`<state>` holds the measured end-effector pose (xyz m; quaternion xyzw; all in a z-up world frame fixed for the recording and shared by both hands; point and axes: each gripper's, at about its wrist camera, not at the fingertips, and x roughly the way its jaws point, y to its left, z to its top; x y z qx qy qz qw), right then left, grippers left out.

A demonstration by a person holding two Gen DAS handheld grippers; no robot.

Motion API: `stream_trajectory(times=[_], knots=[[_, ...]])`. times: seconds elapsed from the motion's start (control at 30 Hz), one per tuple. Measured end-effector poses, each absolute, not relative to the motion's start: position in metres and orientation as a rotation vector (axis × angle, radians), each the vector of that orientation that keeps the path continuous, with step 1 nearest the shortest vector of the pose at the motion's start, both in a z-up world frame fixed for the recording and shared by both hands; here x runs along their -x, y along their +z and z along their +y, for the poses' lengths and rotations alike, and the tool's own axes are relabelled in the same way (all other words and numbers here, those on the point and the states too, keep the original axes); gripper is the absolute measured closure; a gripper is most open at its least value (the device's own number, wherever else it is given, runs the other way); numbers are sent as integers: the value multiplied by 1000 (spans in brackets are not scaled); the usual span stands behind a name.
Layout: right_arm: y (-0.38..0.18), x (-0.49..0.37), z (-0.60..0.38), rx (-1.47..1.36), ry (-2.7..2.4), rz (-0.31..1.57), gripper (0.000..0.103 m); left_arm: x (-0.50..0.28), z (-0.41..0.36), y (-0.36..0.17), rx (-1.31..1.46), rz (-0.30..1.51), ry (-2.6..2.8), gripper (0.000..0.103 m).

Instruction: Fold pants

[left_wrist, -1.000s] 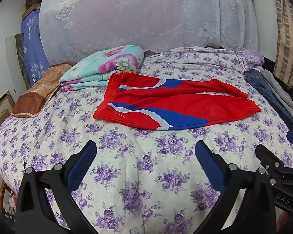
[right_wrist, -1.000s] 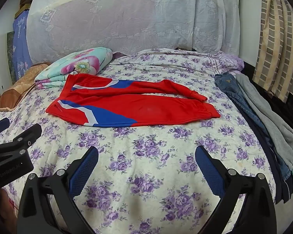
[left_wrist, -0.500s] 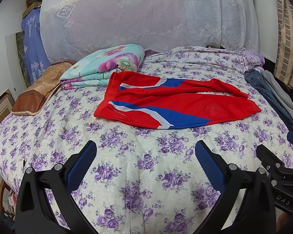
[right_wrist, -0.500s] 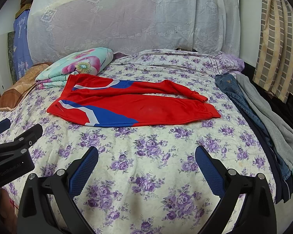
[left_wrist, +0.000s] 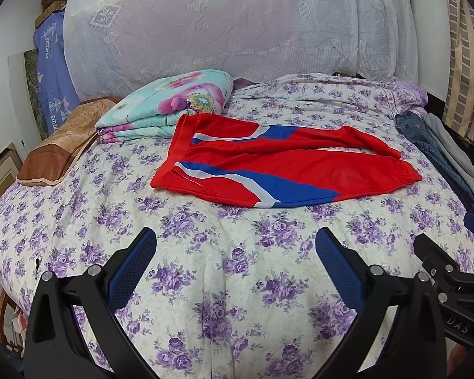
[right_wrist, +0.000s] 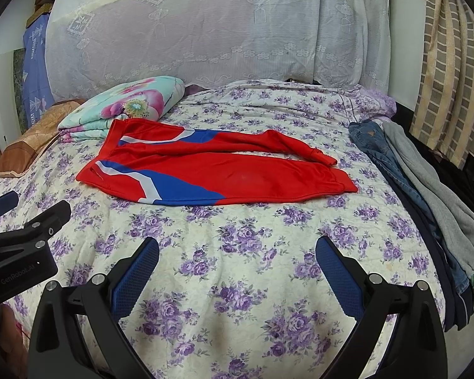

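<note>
Red pants [left_wrist: 284, 164] with blue and white stripes lie spread on the floral bed, waistband at the left, legs running to the right, the far leg a little rumpled. They also show in the right wrist view [right_wrist: 218, 170]. My left gripper [left_wrist: 235, 246] is open and empty, hovering over the near part of the bed, well short of the pants. My right gripper [right_wrist: 237, 252] is open and empty too, beside the left one, also short of the pants. Each gripper shows at the edge of the other's view.
The bed cover [left_wrist: 205, 252] has purple flowers. A folded floral quilt [left_wrist: 173, 101] and a brown pillow [left_wrist: 60, 145] lie at the far left. Jeans [right_wrist: 382, 154] and grey clothes [right_wrist: 433, 183] lie along the right edge. A lace-covered headboard [left_wrist: 237, 22] stands behind.
Both grippers have drifted slightly; the views shift a little and the pants stay where they were. Both stay open.
</note>
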<state>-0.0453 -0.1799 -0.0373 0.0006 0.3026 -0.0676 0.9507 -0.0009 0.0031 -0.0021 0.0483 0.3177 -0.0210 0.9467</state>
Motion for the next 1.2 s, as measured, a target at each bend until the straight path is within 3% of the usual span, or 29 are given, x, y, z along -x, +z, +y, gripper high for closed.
stream_trajectory(times=[1.2], knots=[[-38, 44, -177, 3, -139, 618, 3, 1, 5, -3, -91, 651, -42, 5]])
